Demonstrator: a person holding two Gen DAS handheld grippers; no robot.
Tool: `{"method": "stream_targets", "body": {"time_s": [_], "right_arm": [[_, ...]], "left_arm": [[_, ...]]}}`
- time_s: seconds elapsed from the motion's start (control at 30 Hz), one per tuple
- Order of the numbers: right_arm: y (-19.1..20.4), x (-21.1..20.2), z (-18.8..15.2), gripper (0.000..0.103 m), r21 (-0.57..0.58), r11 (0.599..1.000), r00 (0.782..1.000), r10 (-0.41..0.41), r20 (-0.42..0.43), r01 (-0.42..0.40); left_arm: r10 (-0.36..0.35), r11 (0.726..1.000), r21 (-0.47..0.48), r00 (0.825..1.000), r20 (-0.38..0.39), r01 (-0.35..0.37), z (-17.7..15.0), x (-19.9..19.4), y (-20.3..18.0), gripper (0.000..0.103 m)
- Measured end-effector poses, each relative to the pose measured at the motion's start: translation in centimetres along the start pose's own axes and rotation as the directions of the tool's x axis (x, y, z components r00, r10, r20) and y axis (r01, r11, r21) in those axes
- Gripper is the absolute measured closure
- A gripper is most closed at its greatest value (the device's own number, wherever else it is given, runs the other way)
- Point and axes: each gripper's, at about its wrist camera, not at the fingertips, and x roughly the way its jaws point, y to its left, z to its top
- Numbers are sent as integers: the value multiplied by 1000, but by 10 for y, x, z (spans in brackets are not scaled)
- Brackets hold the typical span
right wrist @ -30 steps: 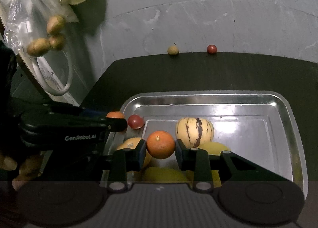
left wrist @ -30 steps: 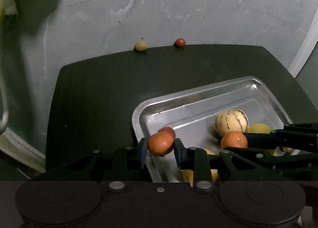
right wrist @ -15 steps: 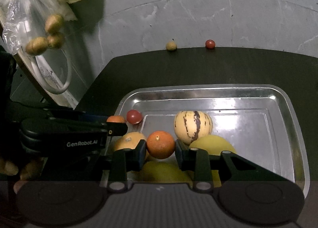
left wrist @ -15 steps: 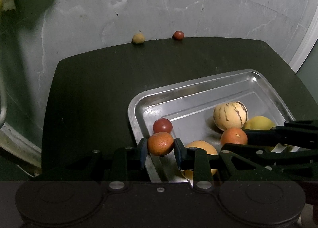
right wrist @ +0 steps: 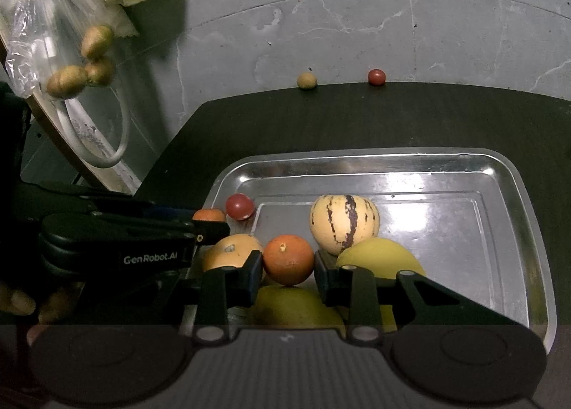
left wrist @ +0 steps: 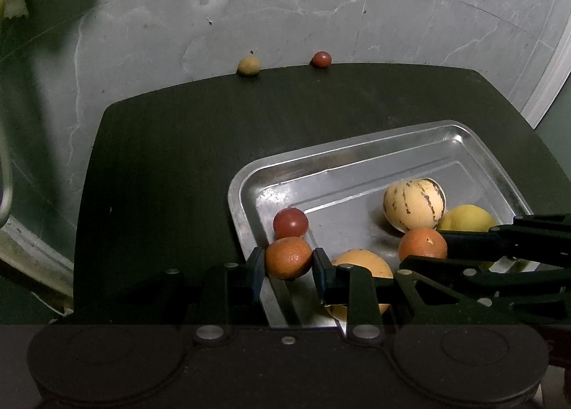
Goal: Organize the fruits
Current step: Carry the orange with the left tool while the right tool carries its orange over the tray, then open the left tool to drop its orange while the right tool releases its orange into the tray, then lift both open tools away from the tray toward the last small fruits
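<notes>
Each gripper grips 1 orange: the left gripper (left wrist: 288, 262) holds its orange (left wrist: 288, 258) over the near-left rim of the tray (left wrist: 360, 148) — partly outside it, just beside a red fruit (left wrist: 290, 222) — while the right gripper (right wrist: 287, 268) holds its orange (right wrist: 288, 259) above the fruit heaped inside; open tray floor lies ahead and right
</notes>
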Motion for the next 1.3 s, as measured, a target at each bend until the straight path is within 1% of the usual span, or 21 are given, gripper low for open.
{"method": "stream_targets", "body": {"time_s": [0.23,0.43,0.57,0.63,0.7,0.73,0.8,0.83,0.87,1.0,1.07,1.13,1.2,1.3], "right_arm": [[1,-1,-1,66,0,1000,1000,-3,0,3],[1,-3,-3,61,1,1000,1000,-1,7,1],[2,-7,-4,53,-3,1000,1000,-2,17,2],[3,-10,-4,47,-9,1000,1000,-5,25,5],[5,-15,-4,40,-16,1000,999,-11,34,11],[6,-17,-4,38,-19,1000,999,-14,38,15],[8,-23,-4,30,-25,999,999,-21,47,23],[8,-25,-5,28,-27,999,998,-26,49,28],[9,-28,-6,24,-30,999,998,-33,51,34],[10,-37,-10,17,-30,999,998,-37,50,39],[12,-41,-13,14,-29,999,998,-39,41,40],[13,-46,-16,11,-31,998,998,-49,32,50],[15,-51,-21,6,-31,997,998,-65,21,66],[14,-57,-27,4,-19,996,997,-83,-3,83]], "left_arm": [[5,1000,-3,1000,-6,-5,-2,1,-1,72],[8,1000,-8,1000,-10,-8,-2,1,-2,72],[13,1000,-9,1000,-6,-13,-3,-1,-2,66],[19,1000,-12,1000,-2,-19,-4,-3,-1,61],[19,1000,-16,1000,4,-19,-5,-7,2,55],[18,1000,-20,1000,7,-18,-6,-9,2,53],[16,1000,-24,1000,14,-15,-7,-13,5,43],[13,1000,-24,1000,16,-13,-8,-16,6,39],[10,1000,-23,1000,18,-9,-9,-18,8,33],[12,1000,-21,1000,27,-11,-15,-26,12,20],[13,1000,-27,1000,27,-12,-18,-30,14,15],[13,999,-34,1000,25,-12,-21,-33,16,13],[20,999,-42,1000,22,-19,-24,-35,18,6],[26,998,-50,1000,17,-25,-28,-36,22,4]]}}
